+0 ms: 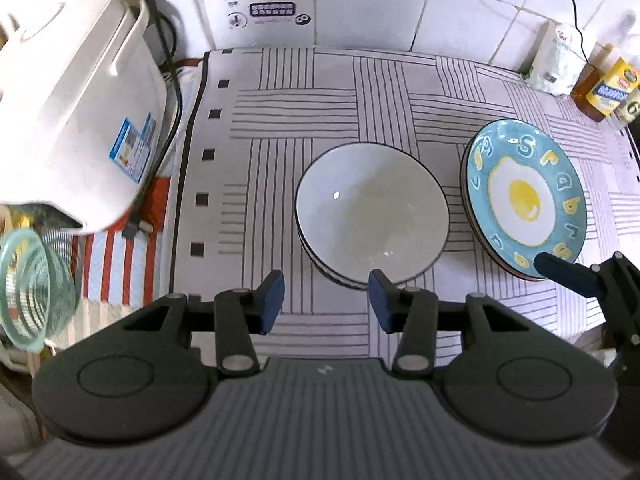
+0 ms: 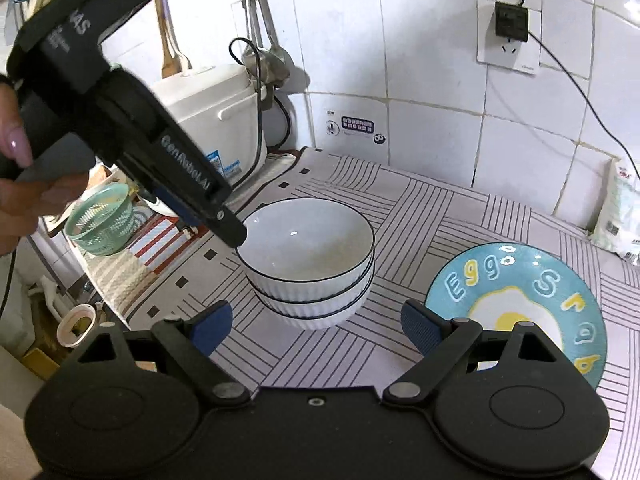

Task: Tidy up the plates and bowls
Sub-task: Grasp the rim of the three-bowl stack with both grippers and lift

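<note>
A stack of three white bowls [image 1: 372, 212] with dark rims stands mid-cloth; it also shows in the right wrist view [image 2: 310, 264]. A blue plate with a fried-egg print [image 1: 524, 196] lies to its right on another plate, also seen in the right wrist view [image 2: 520, 300]. My left gripper [image 1: 326, 300] is open and empty, just in front of the bowls; from the right wrist view its tip [image 2: 232, 232] is at the top bowl's left rim. My right gripper [image 2: 316, 326] is open and empty, in front of bowls and plate; one of its fingers [image 1: 568, 272] overlaps the plate's near edge.
A white rice cooker [image 1: 76, 120] stands at the left with its cord. A green strainer basket [image 1: 28, 288] sits at the left edge. Bottles [image 1: 604, 88] and a white bag [image 1: 556, 60] stand at the back right. A tiled wall with a socket [image 2: 510, 36] is behind.
</note>
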`<act>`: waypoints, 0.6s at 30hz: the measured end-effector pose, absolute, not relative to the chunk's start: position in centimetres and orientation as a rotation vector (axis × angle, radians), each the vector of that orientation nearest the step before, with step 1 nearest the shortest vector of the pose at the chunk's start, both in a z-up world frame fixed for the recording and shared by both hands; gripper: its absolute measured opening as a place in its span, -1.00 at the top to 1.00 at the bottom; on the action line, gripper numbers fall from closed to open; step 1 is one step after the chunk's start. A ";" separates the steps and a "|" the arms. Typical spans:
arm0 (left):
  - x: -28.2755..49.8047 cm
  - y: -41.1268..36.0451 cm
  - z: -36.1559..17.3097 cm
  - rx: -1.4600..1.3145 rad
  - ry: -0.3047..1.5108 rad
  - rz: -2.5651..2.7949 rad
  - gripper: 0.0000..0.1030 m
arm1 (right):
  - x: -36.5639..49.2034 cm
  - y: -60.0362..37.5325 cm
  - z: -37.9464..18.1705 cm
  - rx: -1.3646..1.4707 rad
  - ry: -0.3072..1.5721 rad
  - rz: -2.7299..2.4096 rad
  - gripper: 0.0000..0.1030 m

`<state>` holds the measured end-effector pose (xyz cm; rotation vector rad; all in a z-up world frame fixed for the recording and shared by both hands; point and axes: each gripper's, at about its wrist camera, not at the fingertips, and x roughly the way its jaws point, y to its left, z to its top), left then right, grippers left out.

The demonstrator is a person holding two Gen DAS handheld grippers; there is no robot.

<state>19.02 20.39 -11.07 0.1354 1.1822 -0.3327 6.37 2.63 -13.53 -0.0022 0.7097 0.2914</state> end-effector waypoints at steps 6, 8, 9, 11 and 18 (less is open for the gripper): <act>17.2 20.9 -10.9 0.035 1.177 -0.289 0.10 | 6.0 0.7 -12.3 0.055 0.727 0.359 -0.82; 16.5 21.1 -10.9 -0.006 1.164 -0.288 0.10 | 5.8 0.1 -12.2 0.061 0.729 0.375 -0.82; 16.1 21.2 -10.8 -0.027 1.151 -0.290 0.10 | 5.6 -0.1 -12.1 0.050 0.729 0.396 -0.82; 15.6 21.4 -10.8 -0.050 1.137 -0.291 0.10 | 5.3 -0.2 -12.1 0.018 0.727 0.408 -0.82; 14.3 22.4 -10.5 -0.079 1.049 -0.366 -0.02 | 4.2 -0.3 -12.4 0.030 0.708 0.363 -0.83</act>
